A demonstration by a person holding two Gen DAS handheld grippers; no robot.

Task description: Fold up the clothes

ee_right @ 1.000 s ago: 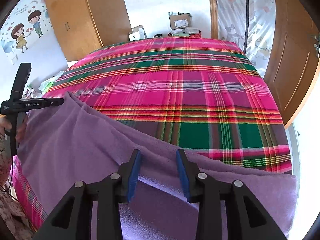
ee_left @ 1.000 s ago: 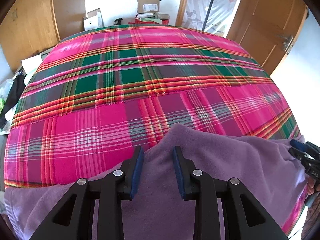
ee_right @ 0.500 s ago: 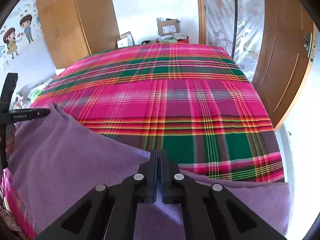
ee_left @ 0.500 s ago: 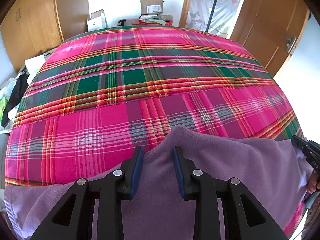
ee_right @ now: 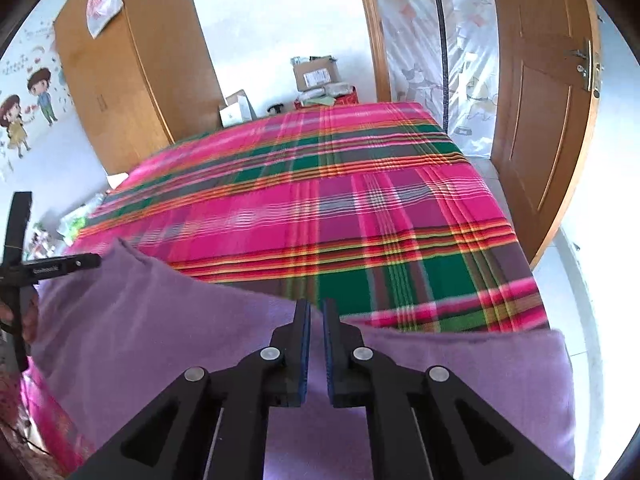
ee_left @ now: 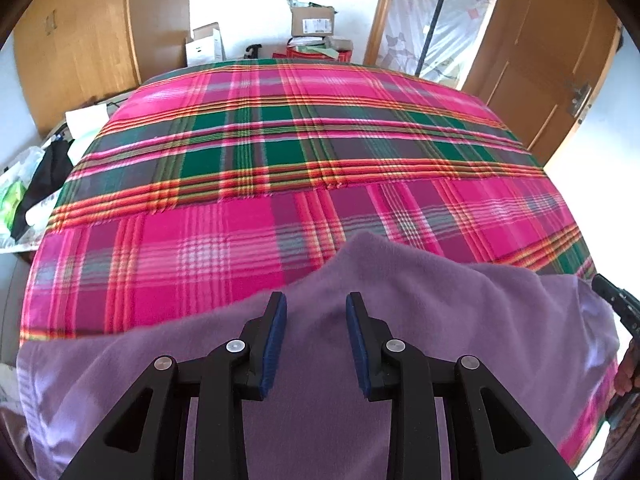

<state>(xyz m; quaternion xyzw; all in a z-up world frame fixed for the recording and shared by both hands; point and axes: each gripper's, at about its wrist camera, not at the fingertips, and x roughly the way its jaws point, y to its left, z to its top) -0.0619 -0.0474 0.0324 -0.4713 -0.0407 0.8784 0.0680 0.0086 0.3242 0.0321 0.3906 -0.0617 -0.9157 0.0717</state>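
soft purple cloth (ee_left: 440,300) at bed's (ee_left: 280,140) near edge; right claw (ee_right: 316,344) pinching its hem, left claw (ee_left: 316,340) spread; limp, best held at edges.

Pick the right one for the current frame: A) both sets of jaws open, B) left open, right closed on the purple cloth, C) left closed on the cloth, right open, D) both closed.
B: the left gripper shows a wide gap between its jaws above the purple cloth, while the right gripper has its jaws nearly together with a fold of that cloth pinched between them.
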